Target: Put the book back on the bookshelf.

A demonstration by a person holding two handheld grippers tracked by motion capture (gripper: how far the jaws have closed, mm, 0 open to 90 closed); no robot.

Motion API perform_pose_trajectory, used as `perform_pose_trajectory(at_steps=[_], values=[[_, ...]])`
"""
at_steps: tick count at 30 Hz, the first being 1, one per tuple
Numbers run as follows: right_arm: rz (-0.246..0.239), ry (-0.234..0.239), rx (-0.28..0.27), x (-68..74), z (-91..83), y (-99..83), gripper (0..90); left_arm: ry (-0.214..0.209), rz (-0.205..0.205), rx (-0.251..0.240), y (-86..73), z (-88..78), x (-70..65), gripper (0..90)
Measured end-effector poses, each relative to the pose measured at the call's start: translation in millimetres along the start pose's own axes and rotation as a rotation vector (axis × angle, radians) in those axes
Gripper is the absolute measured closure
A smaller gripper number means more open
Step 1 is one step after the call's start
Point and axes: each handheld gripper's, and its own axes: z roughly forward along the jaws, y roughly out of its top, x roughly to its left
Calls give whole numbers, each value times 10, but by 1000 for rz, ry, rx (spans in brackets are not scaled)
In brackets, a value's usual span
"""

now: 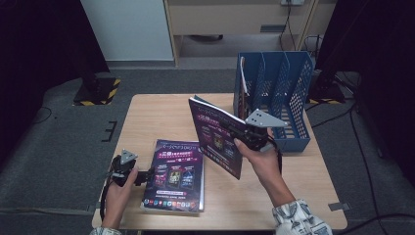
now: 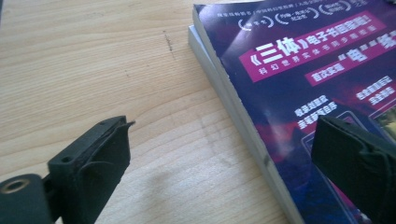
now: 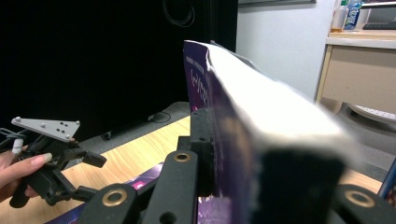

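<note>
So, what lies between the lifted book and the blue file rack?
Nothing: in the high view the book, held in the right gripper, hangs before the rack.

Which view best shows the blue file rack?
The high view: the blue file rack stands whole at the table's far right, dividers visible, behind the book in the right gripper. The right gripper view catches just a blue sliver.

Table (image 1: 147, 112): we note light wood, bare at the left.
Floor (image 1: 58, 132): grey carpet.
Stand base (image 1: 96, 91): yellow-black striped, far left.
Cabinet (image 1: 235, 19): beige, behind the table.
</note>
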Motion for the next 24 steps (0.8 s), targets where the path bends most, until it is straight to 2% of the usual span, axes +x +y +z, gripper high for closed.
perform_pose_trajectory(at_steps=[9,24], values=[[-3,-7,-5,-27,-143,-31,840,-4,-27,-5,-3,-6,10,40],[7,-37,-6,-107,-435,-129,840,8,-26,-3,-8,-8,17,40]])
